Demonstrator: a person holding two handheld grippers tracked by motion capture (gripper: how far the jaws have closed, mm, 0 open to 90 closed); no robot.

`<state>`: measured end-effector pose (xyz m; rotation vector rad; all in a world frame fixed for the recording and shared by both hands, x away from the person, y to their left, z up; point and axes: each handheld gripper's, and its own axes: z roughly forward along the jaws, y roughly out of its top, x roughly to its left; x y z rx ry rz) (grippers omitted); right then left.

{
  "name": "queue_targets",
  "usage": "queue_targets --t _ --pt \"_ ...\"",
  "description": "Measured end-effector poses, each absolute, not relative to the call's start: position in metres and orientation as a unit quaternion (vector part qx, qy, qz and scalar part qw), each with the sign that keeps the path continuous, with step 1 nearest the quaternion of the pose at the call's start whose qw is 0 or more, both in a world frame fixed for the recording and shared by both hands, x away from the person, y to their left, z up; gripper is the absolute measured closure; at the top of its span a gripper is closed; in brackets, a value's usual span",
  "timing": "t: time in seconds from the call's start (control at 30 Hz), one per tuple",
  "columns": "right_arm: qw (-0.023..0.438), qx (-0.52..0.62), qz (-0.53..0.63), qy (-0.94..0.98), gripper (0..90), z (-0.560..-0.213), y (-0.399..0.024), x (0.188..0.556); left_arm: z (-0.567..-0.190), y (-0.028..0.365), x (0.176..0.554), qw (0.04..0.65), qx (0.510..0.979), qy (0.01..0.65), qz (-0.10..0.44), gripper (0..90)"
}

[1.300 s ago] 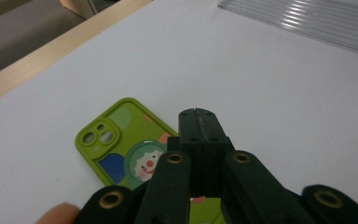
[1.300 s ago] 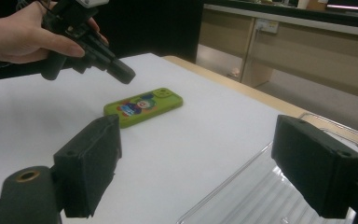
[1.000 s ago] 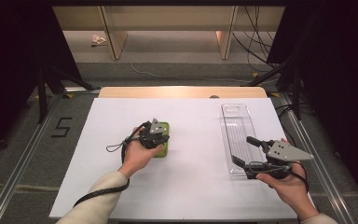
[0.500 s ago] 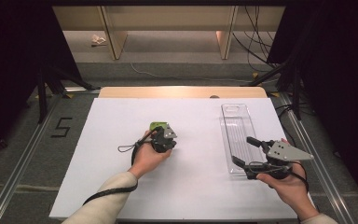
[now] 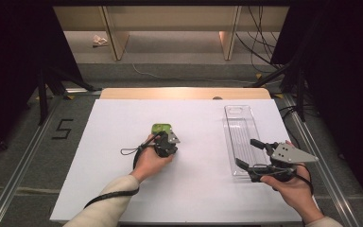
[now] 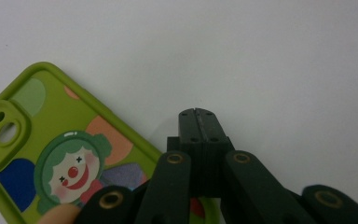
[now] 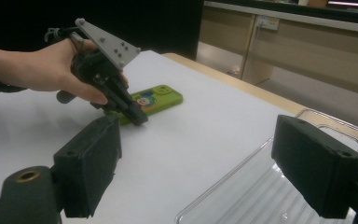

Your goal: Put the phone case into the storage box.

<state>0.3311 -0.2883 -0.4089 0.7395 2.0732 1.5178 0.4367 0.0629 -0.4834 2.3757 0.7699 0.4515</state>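
Clear plastic tray [image 5: 240, 130] lies lengthwise on the white table [image 5: 113, 189], right half; ribbed floor, nothing in it. Its near end sits between the jaws of the right gripper [image 5: 250, 153], which stand wide apart; whether the pads touch the tray rim cannot be told.

Left gripper [image 6: 198, 114]: jaws fully closed, tips pressed together, nothing between them. Tips are down at the table surface just beside the long edge of the green phone case [image 6: 51, 154].

Phone case lies flat near table centre, clown print up, well apart from tray.
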Motion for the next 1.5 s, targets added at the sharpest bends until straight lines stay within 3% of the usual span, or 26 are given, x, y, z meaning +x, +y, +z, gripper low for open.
queue_targets --t 0.57,1.5 --pt "0.234 0.272 0.552 0.753 17.1 -0.409 -0.29 0.331 -0.482 0.098 0.434 0.282 0.892 0.313 0.165 90.0" --pt "0.234 0.274 0.55 0.753 17.1 -0.409 -0.291 0.332 -0.48 0.115 0.438 0.269 0.888 0.338 0.156 90.0"
